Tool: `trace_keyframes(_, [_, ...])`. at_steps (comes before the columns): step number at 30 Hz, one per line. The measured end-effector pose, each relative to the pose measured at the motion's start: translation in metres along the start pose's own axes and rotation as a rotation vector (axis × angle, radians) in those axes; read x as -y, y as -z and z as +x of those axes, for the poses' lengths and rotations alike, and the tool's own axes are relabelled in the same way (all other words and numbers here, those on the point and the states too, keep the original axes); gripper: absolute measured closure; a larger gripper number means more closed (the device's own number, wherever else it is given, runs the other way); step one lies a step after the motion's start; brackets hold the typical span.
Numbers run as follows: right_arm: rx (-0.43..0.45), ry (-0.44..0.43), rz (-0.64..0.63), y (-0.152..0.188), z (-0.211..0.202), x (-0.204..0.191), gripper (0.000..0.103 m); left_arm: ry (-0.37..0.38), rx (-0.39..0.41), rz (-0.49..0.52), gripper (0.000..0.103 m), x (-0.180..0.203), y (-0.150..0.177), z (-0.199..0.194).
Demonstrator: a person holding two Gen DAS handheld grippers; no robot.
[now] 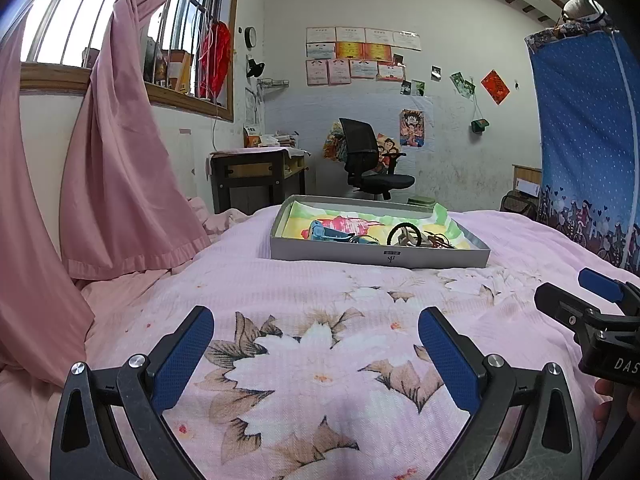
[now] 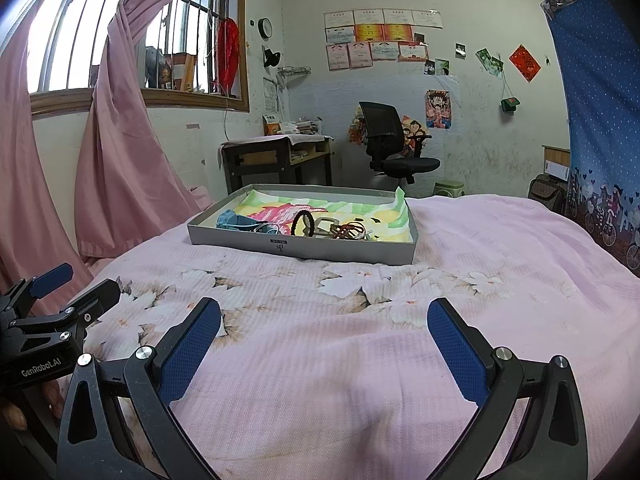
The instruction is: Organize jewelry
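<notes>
Blue-padded left claw [image 1: 316, 332] and right claw [image 2: 324, 326] level above bedspread [image 2: 360, 360], both spread wide, empty

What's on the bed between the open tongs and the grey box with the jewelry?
Nothing but the flowery pink bedspread. Both views show that stretch bare from the right tongs and left tongs to the grey box.

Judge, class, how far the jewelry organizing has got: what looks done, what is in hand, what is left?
Done: nothing that shows; the pieces, among them a black ring-shaped band and red cords, lie jumbled in the grey tray on the bed. In hand: nothing; the left gripper and right gripper hang open above the floral bedspread, short of the tray. Left: apparently all the sorting.
</notes>
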State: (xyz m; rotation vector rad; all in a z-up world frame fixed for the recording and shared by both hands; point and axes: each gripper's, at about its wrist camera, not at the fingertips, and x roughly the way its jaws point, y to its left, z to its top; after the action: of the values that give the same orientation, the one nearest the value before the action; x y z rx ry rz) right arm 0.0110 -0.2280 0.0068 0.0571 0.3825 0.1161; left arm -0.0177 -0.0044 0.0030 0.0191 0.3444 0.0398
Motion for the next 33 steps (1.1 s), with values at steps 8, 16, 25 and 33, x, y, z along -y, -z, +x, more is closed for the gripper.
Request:
trace_keyframes(8, [-0.001, -0.001, 0.000, -0.0001, -0.0001, -0.0001, 0.001, 0.001, 0.000, 0.000, 0.000, 0.0000, 0.0001, -0.0001])
trace_keyframes(16, [0.000, 0.000, 0.001, -0.0004, -0.0001, 0.0001, 0.001, -0.001, 0.000, 0.001, 0.000, 0.0003, 0.0003, -0.0002])
trace_keyframes(25, [-0.003, 0.001, 0.001, 0.0019, 0.0013, 0.0002, 0.001, -0.001, 0.000, 0.002, 0.000, 0.0006, 0.0006, -0.0001])
trace_keyframes(33, [-0.003, 0.002, 0.001, 0.0029, 0.0014, 0.0001, 0.001, 0.001, 0.001, 0.005, 0.000, 0.0020, -0.0001, -0.0010])
